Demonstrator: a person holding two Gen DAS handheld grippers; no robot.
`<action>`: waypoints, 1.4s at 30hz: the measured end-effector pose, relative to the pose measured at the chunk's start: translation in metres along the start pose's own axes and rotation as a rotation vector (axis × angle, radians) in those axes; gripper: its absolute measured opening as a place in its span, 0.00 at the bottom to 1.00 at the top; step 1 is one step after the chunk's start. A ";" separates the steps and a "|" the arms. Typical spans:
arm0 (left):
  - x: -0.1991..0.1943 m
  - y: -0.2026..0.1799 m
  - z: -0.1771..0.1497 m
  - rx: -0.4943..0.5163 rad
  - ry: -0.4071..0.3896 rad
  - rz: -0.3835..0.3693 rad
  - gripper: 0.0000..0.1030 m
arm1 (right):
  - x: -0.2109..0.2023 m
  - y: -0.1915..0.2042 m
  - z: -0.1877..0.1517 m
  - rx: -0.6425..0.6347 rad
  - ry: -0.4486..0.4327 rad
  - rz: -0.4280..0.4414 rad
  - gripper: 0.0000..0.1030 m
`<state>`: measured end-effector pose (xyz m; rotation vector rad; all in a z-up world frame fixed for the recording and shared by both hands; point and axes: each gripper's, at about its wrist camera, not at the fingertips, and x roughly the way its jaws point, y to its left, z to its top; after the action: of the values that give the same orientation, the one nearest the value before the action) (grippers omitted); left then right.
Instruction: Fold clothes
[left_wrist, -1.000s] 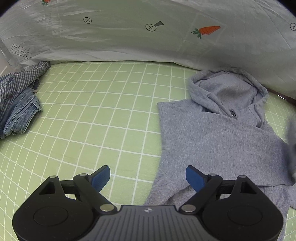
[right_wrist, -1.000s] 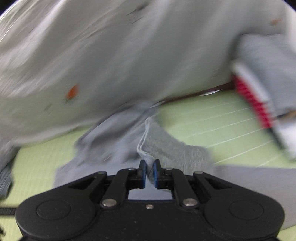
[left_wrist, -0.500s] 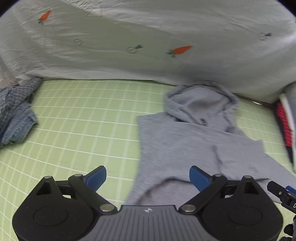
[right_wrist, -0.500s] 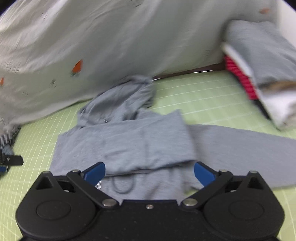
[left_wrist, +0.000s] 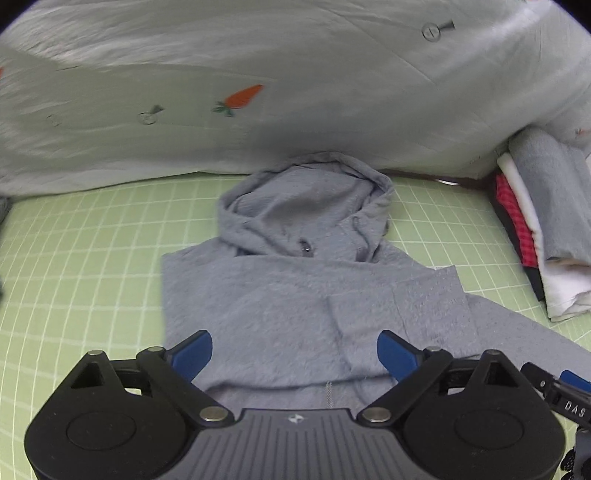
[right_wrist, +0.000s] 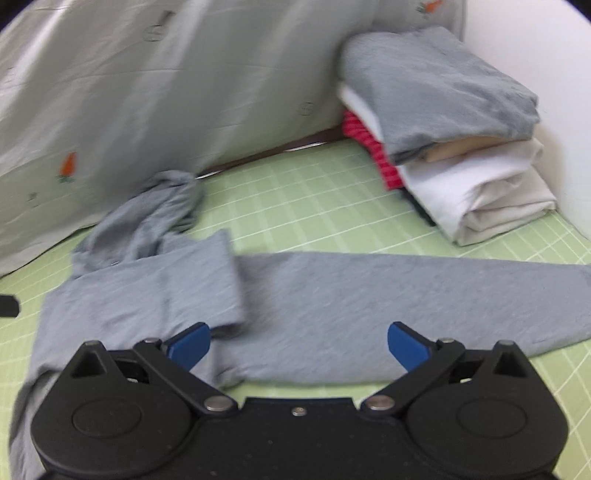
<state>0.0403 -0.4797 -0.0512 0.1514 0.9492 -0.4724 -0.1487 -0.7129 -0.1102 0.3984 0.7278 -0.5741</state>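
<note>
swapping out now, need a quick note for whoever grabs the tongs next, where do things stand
Left tongs: open, empty, above the hoodie's body.
Right tongs: jaws have just opened, nothing between them, above the long sleeve.
Grey hoodie: flat on the green grid mat, hood toward the carrot-print sheet.
Done: one sleeve is folded in across the chest.
Left: the other sleeve lies stretched out toward the folded stack; fold it in, then probably fold the body and add it to the stack.
</note>
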 end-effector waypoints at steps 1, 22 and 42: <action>0.005 -0.004 0.003 0.007 0.009 -0.001 0.83 | 0.004 -0.004 0.002 0.011 0.008 -0.010 1.00; 0.120 -0.033 0.011 -0.002 0.238 -0.119 0.05 | 0.065 -0.040 0.009 0.066 0.134 -0.139 1.00; 0.043 0.121 0.006 -0.278 0.083 0.193 0.59 | 0.042 0.040 0.004 -0.145 0.125 -0.034 1.00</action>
<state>0.1202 -0.3878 -0.0921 0.0106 1.0605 -0.1541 -0.0963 -0.6988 -0.1316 0.2893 0.8917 -0.5278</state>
